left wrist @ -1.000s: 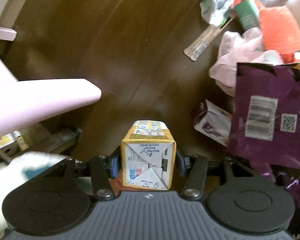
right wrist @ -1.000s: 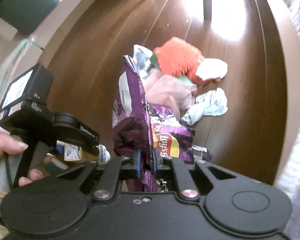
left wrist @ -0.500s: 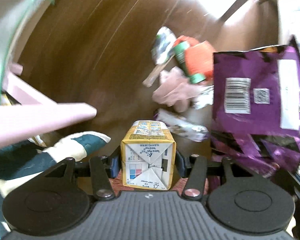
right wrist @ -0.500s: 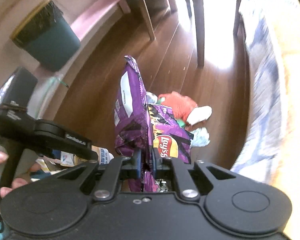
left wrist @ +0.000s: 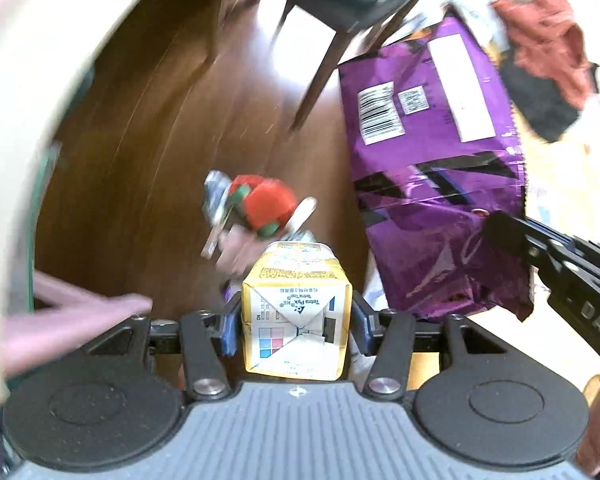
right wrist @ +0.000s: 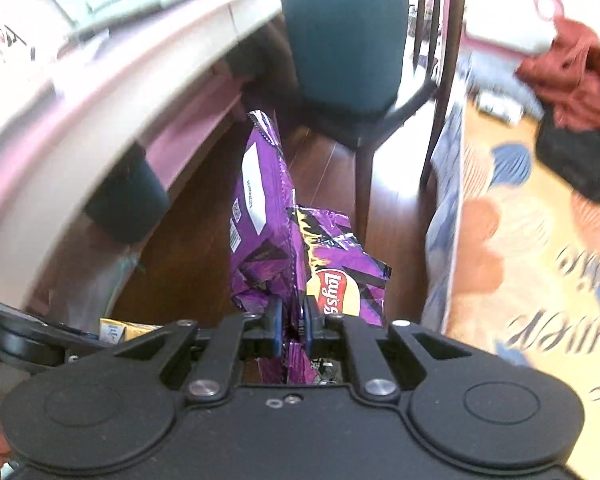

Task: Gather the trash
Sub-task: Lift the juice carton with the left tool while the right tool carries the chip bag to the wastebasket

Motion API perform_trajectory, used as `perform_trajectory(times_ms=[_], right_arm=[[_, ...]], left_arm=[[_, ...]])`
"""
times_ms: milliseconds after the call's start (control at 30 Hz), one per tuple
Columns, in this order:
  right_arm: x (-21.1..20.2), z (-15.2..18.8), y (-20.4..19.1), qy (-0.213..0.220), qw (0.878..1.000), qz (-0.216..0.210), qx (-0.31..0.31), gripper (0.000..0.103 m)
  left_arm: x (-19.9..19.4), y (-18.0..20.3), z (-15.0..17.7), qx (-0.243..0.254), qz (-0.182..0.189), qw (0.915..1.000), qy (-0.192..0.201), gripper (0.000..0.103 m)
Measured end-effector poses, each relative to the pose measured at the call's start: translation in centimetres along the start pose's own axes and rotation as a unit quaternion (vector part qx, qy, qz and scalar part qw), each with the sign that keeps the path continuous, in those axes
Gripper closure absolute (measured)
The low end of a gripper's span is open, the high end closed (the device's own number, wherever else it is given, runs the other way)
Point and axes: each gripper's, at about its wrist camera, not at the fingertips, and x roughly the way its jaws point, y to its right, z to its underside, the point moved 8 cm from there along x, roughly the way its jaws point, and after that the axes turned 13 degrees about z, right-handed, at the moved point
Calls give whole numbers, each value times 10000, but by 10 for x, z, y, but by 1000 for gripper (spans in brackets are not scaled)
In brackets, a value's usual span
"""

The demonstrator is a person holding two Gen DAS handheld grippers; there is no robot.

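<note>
Left wrist view: the left gripper (left wrist: pixel 296 320) has its fingers (left wrist: pixel 228 322) clamped on a small yellow-and-white drink carton (left wrist: pixel 296 312), its folded end facing the camera. The carton hangs in the air above a wooden floor (left wrist: pixel 148 152), where a pile of leftover trash (left wrist: pixel 256 208) lies, red and green pieces among it. To the right, the purple chip bag (left wrist: pixel 432 168) hangs from the right gripper (left wrist: pixel 512 236), barcode side showing.

Right wrist view: the right gripper (right wrist: pixel 292 326) has its fingers (right wrist: pixel 275 326) pinched tight on the crumpled lower edge of the chip bag (right wrist: pixel 276 224), which stands up in front of a dark chair (right wrist: pixel 348 48). A dark bin (right wrist: pixel 128 200) sits by the wall at left.
</note>
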Motion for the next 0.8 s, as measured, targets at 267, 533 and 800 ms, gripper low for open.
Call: perform_trajectory(times_ms=[267, 533, 800], right_arm=[[-87, -65, -6, 548, 9975, 259, 355, 93], [-136, -124, 0, 1218, 9902, 362, 572, 93], [-135, -212, 37, 1759, 9817, 505, 523, 93]], left_arm=[[-107, 45, -48, 792, 345, 9926, 858, 51], [-184, 69, -87, 1323, 481, 9765, 1633, 51], [-226, 83, -155, 1414, 440, 9635, 2232, 51]])
